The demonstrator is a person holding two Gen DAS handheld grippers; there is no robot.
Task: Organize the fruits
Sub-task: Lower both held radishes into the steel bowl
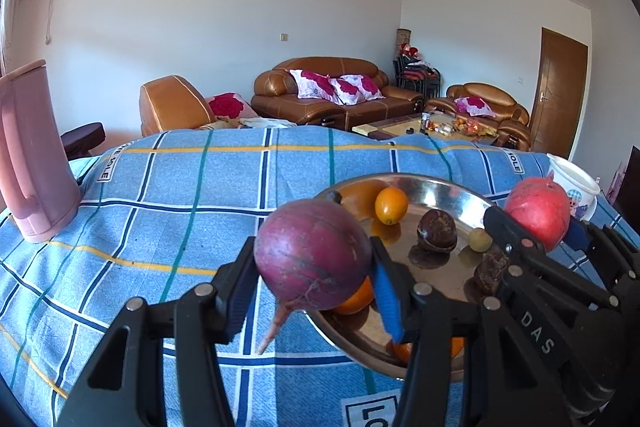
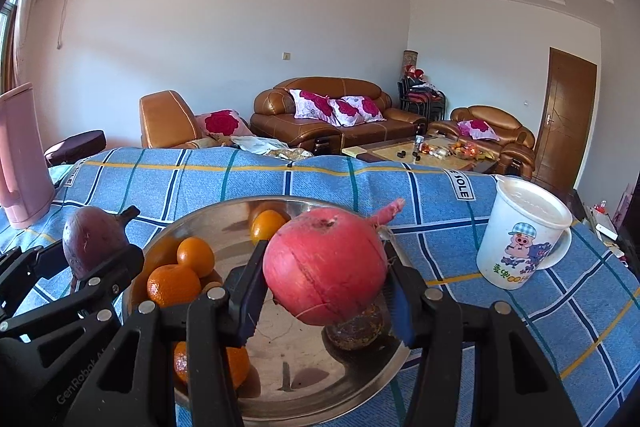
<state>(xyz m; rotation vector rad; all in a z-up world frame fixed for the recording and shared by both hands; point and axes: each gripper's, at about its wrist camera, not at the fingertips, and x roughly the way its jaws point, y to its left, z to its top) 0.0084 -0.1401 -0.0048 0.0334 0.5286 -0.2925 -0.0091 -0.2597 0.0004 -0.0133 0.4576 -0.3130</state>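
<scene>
My left gripper (image 1: 314, 259) is shut on a purple round radish (image 1: 312, 253) with a pale root tail, held above the left edge of a steel plate (image 1: 440, 187). My right gripper (image 2: 326, 275) is shut on a red round radish (image 2: 324, 263), held above the same plate (image 2: 224, 215). The plate holds several oranges (image 2: 174, 285), a dark brown fruit (image 1: 437, 229) and a small green fruit (image 1: 479, 239). Each gripper shows in the other's view: the right one (image 1: 536, 227) at the right, the left one (image 2: 96, 247) at the left.
The plate sits on a blue checked cloth (image 1: 180, 219). A pink jug (image 1: 34, 155) stands at the far left. A white cartoon mug (image 2: 524, 231) stands right of the plate. Brown sofas (image 2: 336, 111) and a coffee table lie beyond.
</scene>
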